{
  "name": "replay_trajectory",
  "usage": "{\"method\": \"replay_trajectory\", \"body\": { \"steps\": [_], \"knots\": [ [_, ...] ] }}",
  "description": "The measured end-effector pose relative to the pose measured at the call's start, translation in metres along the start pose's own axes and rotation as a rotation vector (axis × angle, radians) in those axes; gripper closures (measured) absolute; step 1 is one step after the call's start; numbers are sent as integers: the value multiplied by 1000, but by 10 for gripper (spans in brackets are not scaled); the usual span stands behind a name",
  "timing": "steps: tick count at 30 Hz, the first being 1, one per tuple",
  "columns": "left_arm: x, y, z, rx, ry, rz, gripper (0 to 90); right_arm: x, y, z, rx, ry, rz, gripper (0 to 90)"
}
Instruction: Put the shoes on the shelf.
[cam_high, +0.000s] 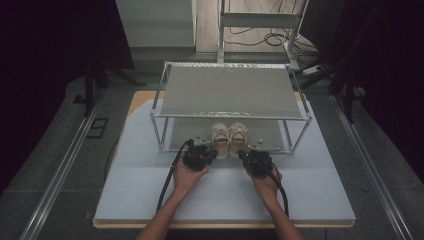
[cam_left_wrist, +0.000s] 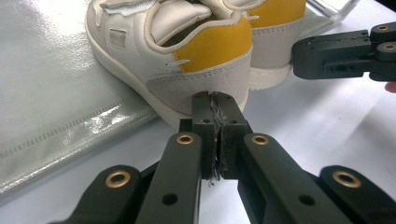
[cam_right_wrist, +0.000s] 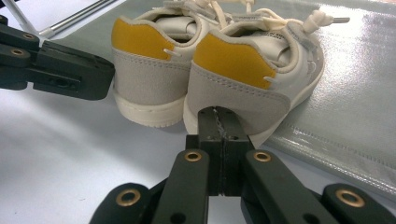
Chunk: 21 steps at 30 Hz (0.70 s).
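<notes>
Pair of small shoes (cam_high: 229, 138), light, soft-walled but stiff at the yellow-patched heels, sits on rack's (cam_high: 231, 90) lower shelf; left claw (cam_left_wrist: 216, 135) and right claw (cam_right_wrist: 223, 156) both pressed together, empty, each at a heel—grip heel counters.

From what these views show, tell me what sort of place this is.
Probably a lab or recording bay, not a home: a metal rack stands on a white board between floor rails, with loose cables behind. Both shut grippers point at a pair of shoes.
</notes>
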<state>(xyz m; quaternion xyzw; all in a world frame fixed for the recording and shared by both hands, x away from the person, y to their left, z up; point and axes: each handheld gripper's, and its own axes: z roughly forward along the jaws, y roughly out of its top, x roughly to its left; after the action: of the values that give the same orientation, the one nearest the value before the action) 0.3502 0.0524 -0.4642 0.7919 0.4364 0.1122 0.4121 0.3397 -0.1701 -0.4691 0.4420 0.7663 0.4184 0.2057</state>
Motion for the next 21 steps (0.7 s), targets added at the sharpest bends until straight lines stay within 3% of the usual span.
{"method": "replay_trajectory", "body": {
  "steps": [10,21],
  "knots": [
    [5,6,3,16,17,11,880,0,-1,3,7,10,9,897],
    [10,13,11,17,36,-3,879,-1,0,6,10,13,16,897]
  ]
}}
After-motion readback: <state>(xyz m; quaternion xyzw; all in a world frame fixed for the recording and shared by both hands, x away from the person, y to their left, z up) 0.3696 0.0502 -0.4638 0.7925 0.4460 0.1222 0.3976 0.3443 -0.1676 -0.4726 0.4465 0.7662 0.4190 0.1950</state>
